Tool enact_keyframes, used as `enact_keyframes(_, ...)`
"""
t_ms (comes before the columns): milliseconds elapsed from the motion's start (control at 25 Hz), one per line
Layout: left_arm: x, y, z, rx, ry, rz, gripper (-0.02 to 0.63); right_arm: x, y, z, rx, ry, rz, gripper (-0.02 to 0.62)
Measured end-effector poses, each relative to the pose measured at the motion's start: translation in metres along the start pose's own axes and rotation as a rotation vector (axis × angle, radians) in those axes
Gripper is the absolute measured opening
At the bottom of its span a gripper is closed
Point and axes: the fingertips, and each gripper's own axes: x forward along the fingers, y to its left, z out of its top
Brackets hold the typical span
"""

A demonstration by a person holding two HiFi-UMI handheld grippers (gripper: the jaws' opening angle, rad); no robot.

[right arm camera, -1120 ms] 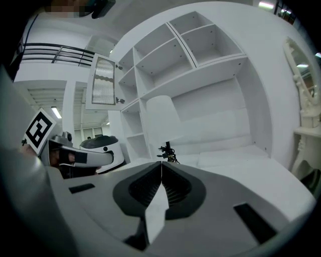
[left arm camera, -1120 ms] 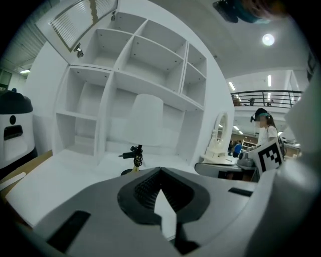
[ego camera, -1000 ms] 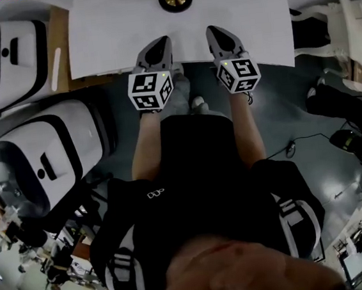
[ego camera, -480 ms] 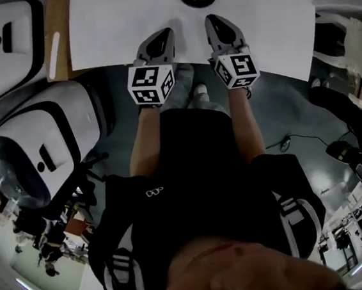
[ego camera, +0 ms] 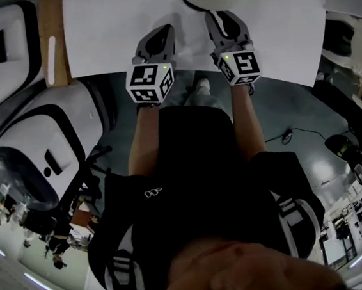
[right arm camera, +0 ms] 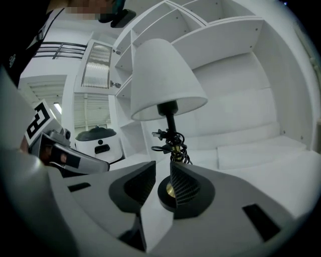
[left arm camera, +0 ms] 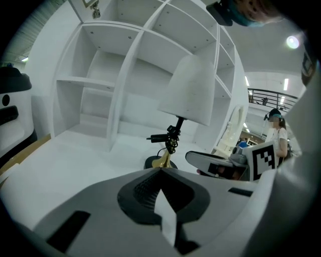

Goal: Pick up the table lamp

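Observation:
The table lamp [right arm camera: 168, 95] has a white cone shade, a thin black stem wrapped in black cord, and a round black and gold base. It stands on the white table [ego camera: 112, 39], just ahead of both grippers. My right gripper [right arm camera: 162, 165] points at the base with its jaws opening and nothing between them. In the head view it [ego camera: 214, 15] sits close to the lamp [ego camera: 192, 5] at the top edge. My left gripper [left arm camera: 161, 169] is shut and empty, a little left of and behind the lamp [left arm camera: 190, 93]. In the head view the left gripper [ego camera: 167, 28] is level with the right.
A white open shelf unit [left arm camera: 115, 75] stands behind the lamp. White and black machines [ego camera: 46, 142] crowd the left side beside the table, with a wooden strip [ego camera: 53, 39] along the table's left edge. A person [left arm camera: 275, 133] stands far off at the right.
Both grippers have moved forward over the table toward the lamp. In the head view the lamp has slid up to the top edge.

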Motion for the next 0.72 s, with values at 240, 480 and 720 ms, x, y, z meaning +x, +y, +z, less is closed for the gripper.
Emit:
enact_keyframes(240,0.009,0.010,0.003,0.033,0.034,-0.005,0.006,0.024,-0.013,-0.010,-0.094,0.023,-0.035,0.139)
enact_keyframes(480,0.000,0.034,0.003,0.048,0.057,0.027,0.006,0.045,-0.019,-0.022,-0.147,0.028,-0.082,0.153)
enact_keyframes(720,0.011,0.050,0.007,0.071,0.072,0.033,0.006,0.057,-0.037,-0.026,-0.219,0.033,-0.166,0.152)
